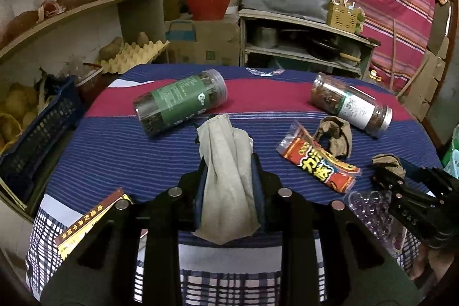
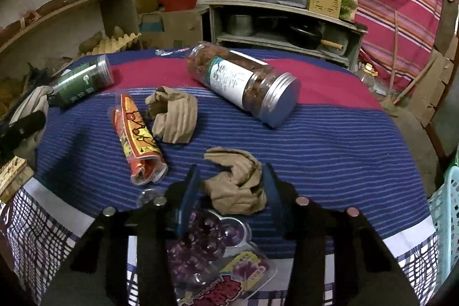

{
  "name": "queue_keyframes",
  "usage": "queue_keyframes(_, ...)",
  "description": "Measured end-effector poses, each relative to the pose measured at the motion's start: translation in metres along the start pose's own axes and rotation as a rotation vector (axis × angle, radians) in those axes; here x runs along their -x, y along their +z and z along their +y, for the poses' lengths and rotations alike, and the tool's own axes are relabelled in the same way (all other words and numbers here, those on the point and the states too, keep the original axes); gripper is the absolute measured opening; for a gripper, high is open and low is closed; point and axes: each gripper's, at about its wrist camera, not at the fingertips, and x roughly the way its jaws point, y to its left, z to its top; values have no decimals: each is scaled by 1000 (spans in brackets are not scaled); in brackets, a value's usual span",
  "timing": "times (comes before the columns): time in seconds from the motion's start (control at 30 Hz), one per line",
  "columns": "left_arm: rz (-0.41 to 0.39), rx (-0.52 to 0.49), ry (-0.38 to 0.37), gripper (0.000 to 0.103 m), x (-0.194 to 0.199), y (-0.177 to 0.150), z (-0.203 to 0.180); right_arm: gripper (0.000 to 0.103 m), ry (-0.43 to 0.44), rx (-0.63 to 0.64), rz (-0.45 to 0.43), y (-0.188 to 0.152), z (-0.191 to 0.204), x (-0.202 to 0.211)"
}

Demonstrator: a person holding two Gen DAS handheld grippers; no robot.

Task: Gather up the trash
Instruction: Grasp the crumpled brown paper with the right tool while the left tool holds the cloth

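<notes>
My left gripper [image 1: 228,162] is shut on a grey crumpled cloth-like bag [image 1: 226,179] and holds it above the striped tablecloth [image 1: 120,139]. My right gripper [image 2: 231,177] is open, its jaws on either side of a crumpled brown paper wad [image 2: 236,185] on the cloth; the wad also shows in the left wrist view [image 1: 388,162]. A second brown wad [image 2: 173,116] and a red-orange snack wrapper [image 2: 137,139] lie to the left. A purple blister pack [image 2: 206,237] lies under the right gripper.
Two clear jars lie on their sides: a green-labelled one [image 1: 180,102] and a white-labelled one with a metal lid [image 2: 243,82]. A yellow box [image 1: 86,222] sits at the front left. A blue crate [image 1: 37,134] stands left, a teal basket [image 2: 447,214] right.
</notes>
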Motion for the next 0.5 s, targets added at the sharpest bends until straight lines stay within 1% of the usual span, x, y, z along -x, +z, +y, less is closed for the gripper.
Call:
queue_keyframes(0.37, -34, -16, -34, 27, 19, 3, -26, 45, -5, -33, -72, 6, -20, 28)
queue_keyframes(0.5, -50, -35, -50, 27, 27, 5, -46, 45, -24, -43, -102, 4, -42, 53)
